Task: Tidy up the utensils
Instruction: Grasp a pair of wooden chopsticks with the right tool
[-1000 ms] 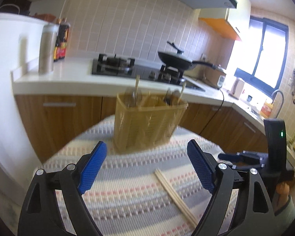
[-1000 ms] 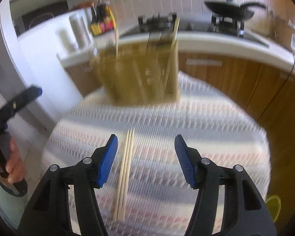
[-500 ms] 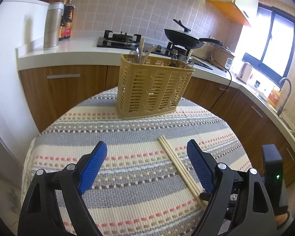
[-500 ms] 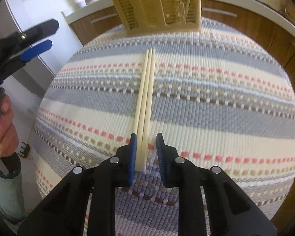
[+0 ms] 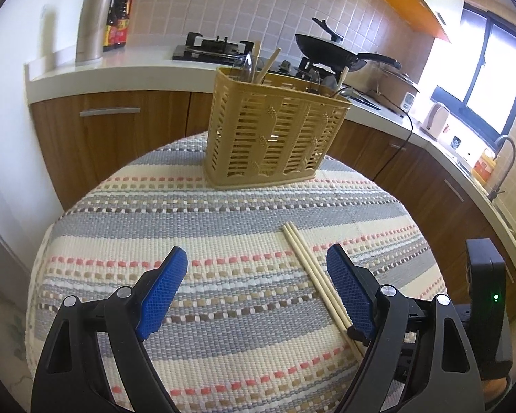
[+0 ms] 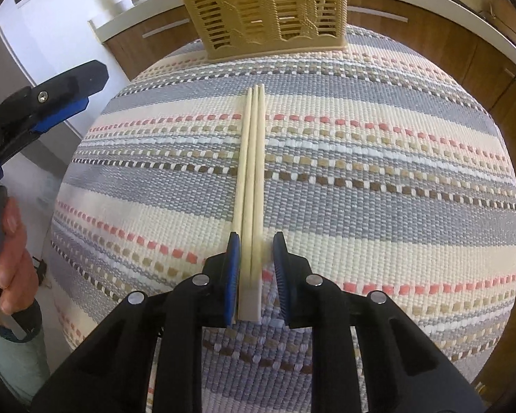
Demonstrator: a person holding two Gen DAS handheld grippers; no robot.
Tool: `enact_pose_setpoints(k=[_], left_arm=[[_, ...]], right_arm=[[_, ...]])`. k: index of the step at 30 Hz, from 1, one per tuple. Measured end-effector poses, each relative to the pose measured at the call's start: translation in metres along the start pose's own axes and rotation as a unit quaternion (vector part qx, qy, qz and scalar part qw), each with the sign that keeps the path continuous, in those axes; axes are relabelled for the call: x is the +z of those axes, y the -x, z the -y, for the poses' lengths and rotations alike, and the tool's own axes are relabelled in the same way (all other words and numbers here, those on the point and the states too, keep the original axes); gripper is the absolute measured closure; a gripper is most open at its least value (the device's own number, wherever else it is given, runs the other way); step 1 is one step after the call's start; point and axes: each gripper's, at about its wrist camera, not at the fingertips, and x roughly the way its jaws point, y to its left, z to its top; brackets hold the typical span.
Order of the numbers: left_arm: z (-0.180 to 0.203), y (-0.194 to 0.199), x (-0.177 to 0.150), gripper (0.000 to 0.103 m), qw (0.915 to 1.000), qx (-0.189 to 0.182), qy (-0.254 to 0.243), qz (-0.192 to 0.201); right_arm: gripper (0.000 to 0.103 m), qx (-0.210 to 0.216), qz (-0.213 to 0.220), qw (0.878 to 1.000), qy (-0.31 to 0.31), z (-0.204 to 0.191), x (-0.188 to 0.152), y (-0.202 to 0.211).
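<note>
My right tongs (image 6: 254,268) had just been closing around the near ends of the chopsticks (image 6: 253,172), which lay between the blue pads (image 6: 232,275); the left pad touched them, while a thin gap showed at the right one. The pair lay flat on the striped cloth of the desk (image 6: 378,179), pointing toward the yellow utensil basket (image 6: 268,10) at the far edge. My left tongs (image 5: 258,296) hovered spread wide, just left of the chopsticks.
</note>
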Motion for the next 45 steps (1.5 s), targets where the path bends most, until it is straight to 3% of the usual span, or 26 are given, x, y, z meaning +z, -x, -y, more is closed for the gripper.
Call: enact_pose_setpoints(k=[10,15,20,23,25,27,32,39,45], left_arm=[[-0.008,0.001,-0.002,0.022,0.9999,-0.007,0.012,0.001],[-0.012,0.003,-0.001,0.022,0.9997,-0.011,0.020,0.004],[-0.015,0.002,-0.002,0.022,0.9998,-0.009,0.020,0.000],[-0.016,-0.004,-0.002,0.023,0.9996,-0.015,0.021,-0.013],[-0.015,-0.015,-0.006,0.023,0.9986,-0.029,0.019,-0.039],[-0.009,-0.031,-0.011,0.032,0.9963,-0.039,0.007,-0.076],[0.013,-0.065,-0.018,0.043,0.9906,-0.025,-0.035,-0.130],[0.001,-0.066,-0.018,0.043,0.9913,-0.022,-0.015,-0.129],[-0.007,-0.062,-0.017,0.043,0.9914,-0.022,-0.008,-0.129]], right_arm=[[0.086,-0.024,-0.015,0.999,-0.020,-0.001,0.003,-0.001],[0.086,-0.042,-0.016,0.999,0.007,-0.014,0.009,-0.005],[0.093,-0.001,-0.033,0.999,0.013,-0.024,0.013,-0.009],[0.093,0.011,-0.031,0.999,0.016,-0.032,0.010,-0.008],[0.100,0.012,-0.024,1.000,0.009,-0.032,0.009,-0.006],[0.100,0.013,-0.018,1.000,-0.006,-0.025,0.010,-0.003],[0.101,0.030,-0.018,0.999,-0.019,-0.006,0.005,0.002],[0.099,0.009,-0.004,1.000,0.027,-0.022,-0.005,0.006],[0.096,0.049,-0.002,0.998,-0.025,-0.006,0.003,0.006]])
